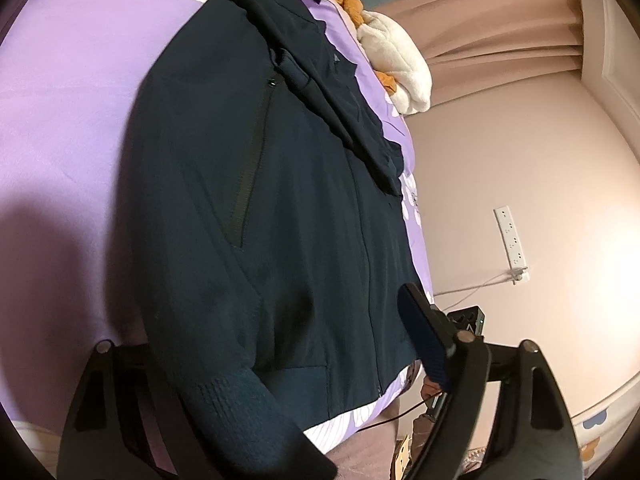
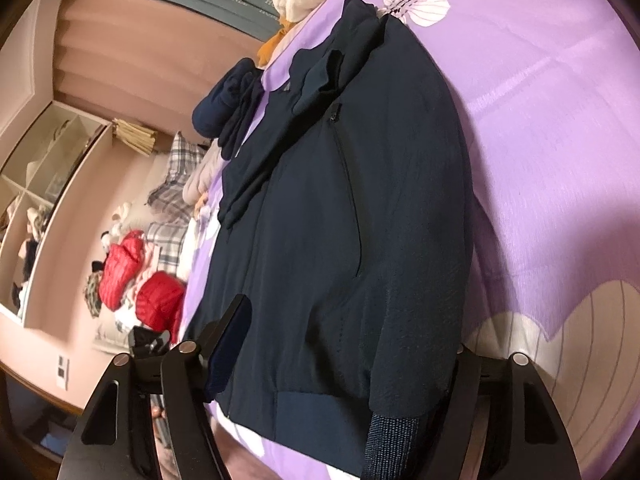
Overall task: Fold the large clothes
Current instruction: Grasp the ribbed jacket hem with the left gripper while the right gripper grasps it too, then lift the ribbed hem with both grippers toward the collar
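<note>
Navy jacket (image 1: 248,208) lies flat, zipped, along the near edge of the purple floral bed (image 1: 68,100), sleeves folded onto its front. Left gripper (image 1: 280,368): fingers apart, straddling the ribbed cuff (image 1: 236,404) and hem. Right gripper (image 2: 340,360): fingers likewise apart around the hem. Left view only: wall power strip (image 1: 511,240). Right view only: red jackets (image 2: 140,284), shelves (image 2: 36,184).

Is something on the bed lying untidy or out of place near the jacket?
Yes. The jacket lies mostly flat, but its collar end is bunched, and another dark garment lies crumpled beside it at the edge of the purple bedsheet.
</note>
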Motion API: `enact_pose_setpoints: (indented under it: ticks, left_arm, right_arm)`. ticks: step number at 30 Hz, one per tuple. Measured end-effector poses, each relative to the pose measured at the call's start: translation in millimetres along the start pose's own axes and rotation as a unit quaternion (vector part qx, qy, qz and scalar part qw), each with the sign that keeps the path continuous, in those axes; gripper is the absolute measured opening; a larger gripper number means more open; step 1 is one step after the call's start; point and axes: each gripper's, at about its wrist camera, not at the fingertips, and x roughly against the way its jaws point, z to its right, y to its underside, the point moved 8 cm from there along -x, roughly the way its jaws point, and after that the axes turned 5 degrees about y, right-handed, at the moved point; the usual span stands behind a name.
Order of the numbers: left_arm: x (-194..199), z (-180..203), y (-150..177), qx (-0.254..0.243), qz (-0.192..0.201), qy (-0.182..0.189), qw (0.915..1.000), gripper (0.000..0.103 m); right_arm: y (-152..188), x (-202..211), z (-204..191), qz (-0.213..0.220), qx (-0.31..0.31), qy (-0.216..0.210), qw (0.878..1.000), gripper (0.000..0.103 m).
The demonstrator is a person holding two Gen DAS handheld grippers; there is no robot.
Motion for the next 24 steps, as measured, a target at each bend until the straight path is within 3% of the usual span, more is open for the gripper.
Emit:
enact_pose_setpoints:
  ticks: [5,9,18,24]
  left_arm:
    - [2,-5,1,0.000,0.005,-0.018,0.9998,0.068]
    - [2,-8,1,0.002,0.012,-0.027,0.9996,0.067]
    - [0,-9,0,-0.007,0.017,-0.058,0.9981,0.063]
    - [1,-15,2,-0.010,0.023,-0.096,0.9950,0.047]
  right_arm:
    - [-1,3,6,0.004,-0.004,0.002,1.000,0.060]
    - [-1,6,11,0.012,-0.012,0.005,1.000,0.052]
    - [-1,7,12,0.023,0.002,0.029,0.999,0.052]
    - [-3,6,12,0.027,-0.002,0.035,0.999,0.050]
